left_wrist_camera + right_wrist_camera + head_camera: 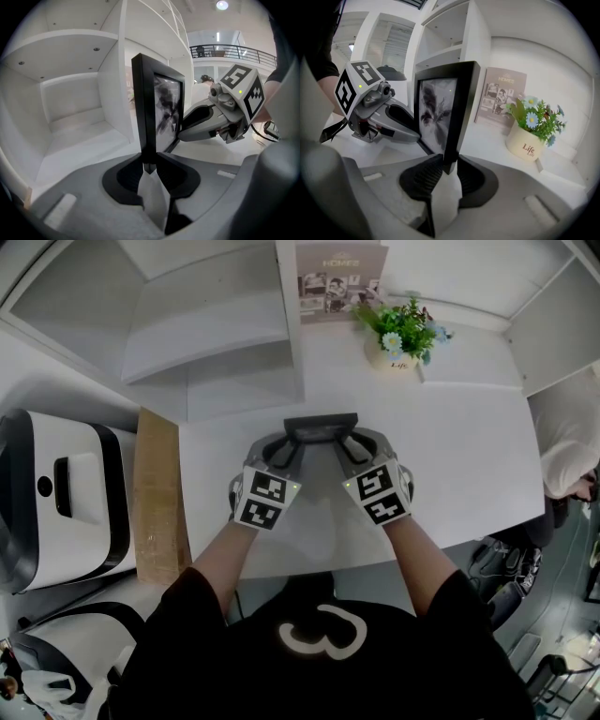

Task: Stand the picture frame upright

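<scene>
Picture frame [321, 425] stands upright at the middle of the white desk [469, 465], long axis vertical and glazed picture face turned toward the near side. Both forearms reach in from the near edge and converge. The left hand-held gripper [289, 448] clamps the frame's left edge low down, and the right hand-held gripper [349, 446] clamps its right edge.

Left hand-held gripper [292, 441], right one [349, 441], both clamped

One frame [321, 426]. Two grippers: left gripper [287, 448], right gripper [352, 446]. One flowerpot [392, 357], one booklet [339, 277], one plank [157, 498], one table [459, 460], one shelf unit [216, 324], two white machines [56, 493], one other person [565, 437].
</scene>
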Tool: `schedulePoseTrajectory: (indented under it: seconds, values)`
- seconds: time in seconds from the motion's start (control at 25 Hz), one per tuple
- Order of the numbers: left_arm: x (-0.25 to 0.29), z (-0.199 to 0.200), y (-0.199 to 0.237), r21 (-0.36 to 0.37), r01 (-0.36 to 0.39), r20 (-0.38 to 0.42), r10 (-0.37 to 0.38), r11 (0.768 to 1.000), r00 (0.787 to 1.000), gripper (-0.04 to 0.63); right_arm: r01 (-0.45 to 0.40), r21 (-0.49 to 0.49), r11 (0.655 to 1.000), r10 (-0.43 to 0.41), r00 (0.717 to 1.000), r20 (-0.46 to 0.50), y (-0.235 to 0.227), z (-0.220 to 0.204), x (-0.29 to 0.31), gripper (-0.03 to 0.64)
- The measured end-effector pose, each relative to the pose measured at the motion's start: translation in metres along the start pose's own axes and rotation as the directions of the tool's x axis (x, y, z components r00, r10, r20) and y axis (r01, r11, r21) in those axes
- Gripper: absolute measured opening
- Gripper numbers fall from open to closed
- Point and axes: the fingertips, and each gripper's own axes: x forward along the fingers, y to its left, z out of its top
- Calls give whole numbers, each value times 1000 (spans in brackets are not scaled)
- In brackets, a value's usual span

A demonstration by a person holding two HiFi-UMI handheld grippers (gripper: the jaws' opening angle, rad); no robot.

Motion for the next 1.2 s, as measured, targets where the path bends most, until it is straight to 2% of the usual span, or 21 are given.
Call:
schedulePoseTrajectory:
  seconds: [0.4,0.92,1.04,1.2]
  values:
    - [1,-1,-5,-1,47,-17,-47,999,999,114,2,23,1000,-2,1000,-4,2,0,1,118]
    - [-22,2,0,-8,11,-14,-11,1000,1000,184,10,42,999,-10,1000,0,4,5,-24,156]
    - [-40,1,-6,-52,-2,-20,1,999,1000,183,-10,102,995,8,1000,28,7,7,-48,156]
    - [-78,-2,-28,-148,10,-8,-11,989,1000,183,-109,213,971,92,992,85,27,9,-90,155]
